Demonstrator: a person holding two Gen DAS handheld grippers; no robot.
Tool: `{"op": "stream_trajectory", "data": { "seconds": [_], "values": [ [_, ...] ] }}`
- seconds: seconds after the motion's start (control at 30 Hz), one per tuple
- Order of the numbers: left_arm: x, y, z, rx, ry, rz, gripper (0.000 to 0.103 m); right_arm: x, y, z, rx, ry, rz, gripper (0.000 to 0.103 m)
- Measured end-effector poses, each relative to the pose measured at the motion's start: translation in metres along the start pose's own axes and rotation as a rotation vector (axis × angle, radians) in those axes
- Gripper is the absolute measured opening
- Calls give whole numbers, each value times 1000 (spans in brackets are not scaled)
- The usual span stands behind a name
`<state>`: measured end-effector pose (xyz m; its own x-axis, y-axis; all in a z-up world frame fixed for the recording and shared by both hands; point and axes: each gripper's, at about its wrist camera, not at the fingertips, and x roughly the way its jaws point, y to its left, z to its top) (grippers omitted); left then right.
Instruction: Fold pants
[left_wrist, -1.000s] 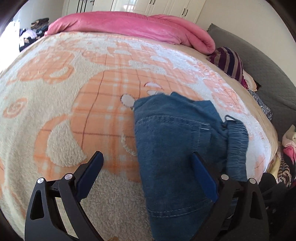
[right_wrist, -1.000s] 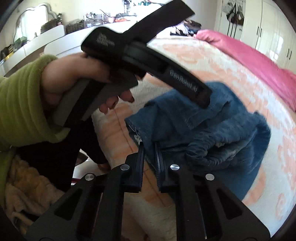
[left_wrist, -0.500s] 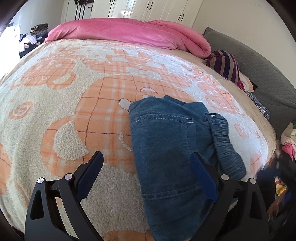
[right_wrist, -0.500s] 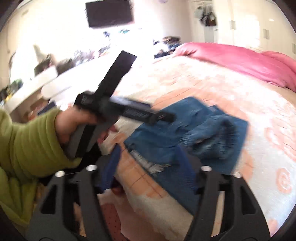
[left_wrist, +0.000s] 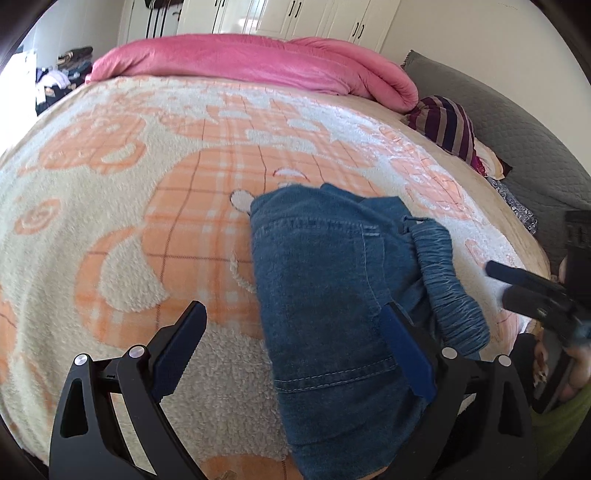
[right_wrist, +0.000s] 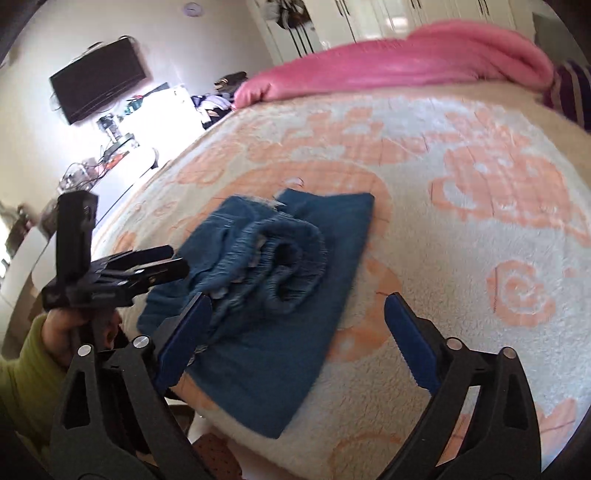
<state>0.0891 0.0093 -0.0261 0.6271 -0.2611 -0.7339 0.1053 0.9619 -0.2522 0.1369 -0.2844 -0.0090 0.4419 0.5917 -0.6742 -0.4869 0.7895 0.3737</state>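
Note:
The blue denim pants (left_wrist: 332, 288) lie folded in a compact bundle near the bed's front edge, the elastic waistband (left_wrist: 447, 280) bunched on top at the right. My left gripper (left_wrist: 295, 332) is open and empty, hovering just above the bundle's near end. My right gripper (right_wrist: 297, 321) is open and empty above the pants (right_wrist: 280, 273), which lie under its left finger. The left gripper also shows in the right wrist view (right_wrist: 147, 266), held in a hand with a green sleeve. The right gripper shows at the edge of the left wrist view (left_wrist: 532, 288).
The bed carries a cream and orange fleece blanket (left_wrist: 147, 206). A rolled pink duvet (left_wrist: 258, 59) lies along the far side. A striped garment (left_wrist: 447, 125) and a grey pillow (left_wrist: 517, 147) sit at the right. A wall TV (right_wrist: 98, 79) and a cluttered dresser stand left.
My right gripper has opened, let go of the pants and pulled back and up. The pants now rest on the bed. My left gripper has stayed open and drifted slightly.

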Motion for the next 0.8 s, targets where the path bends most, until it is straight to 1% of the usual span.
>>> {"op": "stream_trajectory", "data": {
  "seconds": [0.07, 0.17, 0.27, 0.37, 0.43, 0.47, 0.5, 0.53, 0.57, 0.6, 0.63, 0.7, 0.8],
  "values": [
    [5, 1, 0, -6, 8, -8, 94, 10, -6, 1, 34, 21, 38, 70],
    [13, 5, 0, -25, 19, -24, 94, 26, -17, 4, 90, 51, 43, 68],
    [20, 7, 2, -38, 28, -42, 94, 37, -29, 5, 153, 74, 100, 67],
    [25, 5, 5, -35, 31, -57, 94, 50, -28, 11, 135, 106, 122, 66],
    [30, 2, 6, -34, 37, -80, 93, 58, -27, 15, 128, 125, 133, 65],
    [32, 1, 7, -34, 41, -91, 91, 62, -26, 17, 115, 134, 134, 63],
    [34, -1, 7, -29, 44, -96, 80, 66, -25, 19, 101, 144, 131, 60],
    [35, -4, 8, -17, 48, -106, 73, 71, -24, 20, 83, 149, 127, 58],
    [36, -7, 7, -9, 48, -109, 68, 74, -22, 20, 66, 145, 127, 51],
    [37, -10, 7, 1, 45, -104, 61, 76, -19, 20, 46, 138, 136, 36],
    [37, -13, 6, 8, 42, -113, 56, 75, -15, 18, 30, 120, 154, 29],
    [34, -16, 4, 12, 23, -115, 47, 71, -9, 15, 6, 84, 140, 22],
    [25, -21, 6, 33, -5, -110, 40, 58, 3, 16, -42, 28, 119, 15]
  ]
}}
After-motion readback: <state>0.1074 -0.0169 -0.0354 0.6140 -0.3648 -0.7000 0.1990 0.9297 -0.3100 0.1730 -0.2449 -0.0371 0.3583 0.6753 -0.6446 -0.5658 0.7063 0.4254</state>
